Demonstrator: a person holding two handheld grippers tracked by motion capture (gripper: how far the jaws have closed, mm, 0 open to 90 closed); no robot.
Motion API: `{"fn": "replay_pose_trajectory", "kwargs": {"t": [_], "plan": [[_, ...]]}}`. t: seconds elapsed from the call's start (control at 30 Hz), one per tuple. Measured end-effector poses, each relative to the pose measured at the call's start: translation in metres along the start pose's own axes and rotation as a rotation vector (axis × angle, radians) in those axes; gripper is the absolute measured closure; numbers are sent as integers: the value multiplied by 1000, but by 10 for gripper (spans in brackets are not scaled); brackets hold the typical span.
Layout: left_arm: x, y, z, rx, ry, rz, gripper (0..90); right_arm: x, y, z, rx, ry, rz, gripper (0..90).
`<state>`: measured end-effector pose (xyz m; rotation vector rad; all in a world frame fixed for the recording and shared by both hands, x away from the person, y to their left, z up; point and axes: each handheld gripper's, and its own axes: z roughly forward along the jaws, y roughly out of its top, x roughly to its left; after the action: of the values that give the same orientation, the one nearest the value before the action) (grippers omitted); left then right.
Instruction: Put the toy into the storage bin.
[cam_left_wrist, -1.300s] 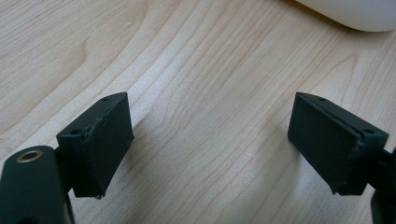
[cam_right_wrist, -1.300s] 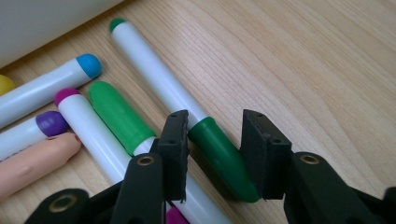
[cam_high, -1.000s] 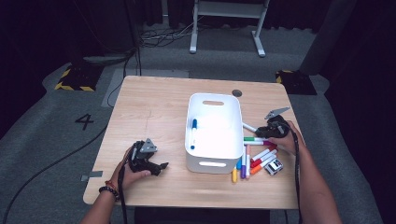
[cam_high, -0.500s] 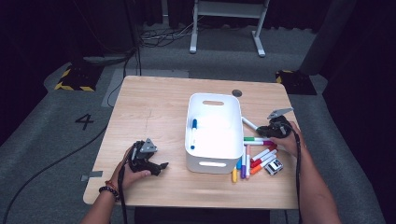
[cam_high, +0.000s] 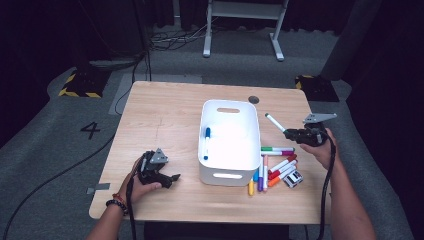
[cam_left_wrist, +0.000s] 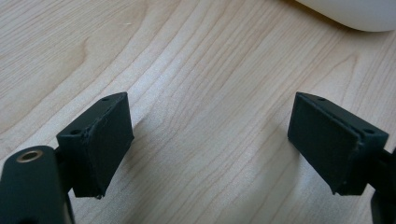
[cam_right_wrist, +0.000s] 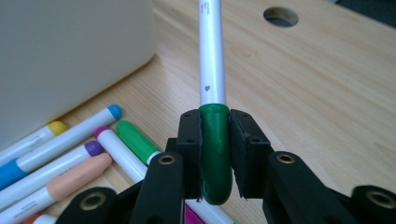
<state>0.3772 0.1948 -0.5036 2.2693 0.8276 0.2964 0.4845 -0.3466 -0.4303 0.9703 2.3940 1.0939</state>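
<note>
My right gripper (cam_high: 292, 134) (cam_right_wrist: 215, 154) is shut on the green cap of a white marker (cam_high: 275, 122) (cam_right_wrist: 212, 84), lifted above the table right of the white bin (cam_high: 227, 145) (cam_right_wrist: 70, 51). The marker's barrel points up and left toward the bin. A blue-capped marker (cam_high: 206, 142) lies inside the bin. Several markers (cam_high: 272, 167) (cam_right_wrist: 79, 154) lie on the table beside the bin, under my right gripper. My left gripper (cam_high: 167, 177) (cam_left_wrist: 210, 144) rests open on bare wood left of the bin, nothing between its jaws.
A small black-and-white block (cam_high: 293, 178) sits by the loose markers. A round hole (cam_high: 254, 99) (cam_right_wrist: 280, 16) is in the tabletop behind the bin. The table (cam_high: 165, 115) has bare wood left of the bin. Cables and a stand are on the floor beyond.
My right gripper has risen off the table with the green-capped marker in it, so the marker now hangs above the pile. The left gripper has kept still.
</note>
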Motion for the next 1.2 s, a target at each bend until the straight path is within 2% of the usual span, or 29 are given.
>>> {"fn": "replay_pose_trajectory", "kwargs": {"t": [0.1, 0.17, 0.27, 0.33, 0.37, 0.43, 0.47, 0.5, 0.53, 0.57, 0.73, 0.77, 0.83, 0.9, 0.97, 1.0, 1.03, 1.1, 1.2], "plan": [[0, 0, 0, 0, 0, 0, 143, 6, 5, -18, -53, 6, 4, 750], [0, 0, 0, 0, 0, 0, 142, 8, 7, -23, -69, 14, -2, 750], [0, 0, 0, -1, 0, -1, 142, 18, 15, -37, -117, 37, -10, 750], [0, 0, 0, -1, 1, -1, 142, 32, 23, -47, -138, 62, -49, 750], [0, 0, 0, -1, 1, -1, 143, 32, 23, -47, -138, 62, -49, 750], [0, 0, 0, -1, 1, -1, 142, 47, 33, -55, -162, 94, -94, 750], [0, 0, 0, -1, 1, 0, 142, 47, 33, -55, -162, 94, -94, 750], [0, 0, 0, -1, 1, -1, 143, 56, 39, -59, -172, 108, -118, 750], [0, 0, 0, -1, 1, 0, 143, 56, 39, -59, -172, 108, -118, 750], [0, 0, 0, -1, 1, -1, 142, 64, 46, -63, -187, 128, -137, 750], [0, 0, 0, -1, 1, -1, 142, 82, 59, -68, -191, 152, -183, 750], [0, 0, 0, -1, 0, -1, 143, 90, 64, -68, -190, 168, -207, 750], [0, 0, 0, 0, 0, 0, 142, 98, 69, -67, -189, 180, -238, 750], [0, 0, 0, 0, 0, 0, 143, 103, 72, -67, -187, 186, -245, 750], [0, 0, 0, 0, 0, 0, 142, 116, 79, -65, -179, 210, -290, 750], [0, 0, 0, 0, 0, 0, 143, 116, 79, -65, -179, 210, -290, 750], [0, 0, 0, -1, 1, -1, 142, 127, 85, -62, -165, 228, -320, 750], [0, 0, 0, -1, 1, -1, 143, 131, 87, -60, -155, 236, -327, 750], [0, 0, 0, -1, 1, 0, 143, 146, 92, -53, -120, 253, -362, 750]]}}
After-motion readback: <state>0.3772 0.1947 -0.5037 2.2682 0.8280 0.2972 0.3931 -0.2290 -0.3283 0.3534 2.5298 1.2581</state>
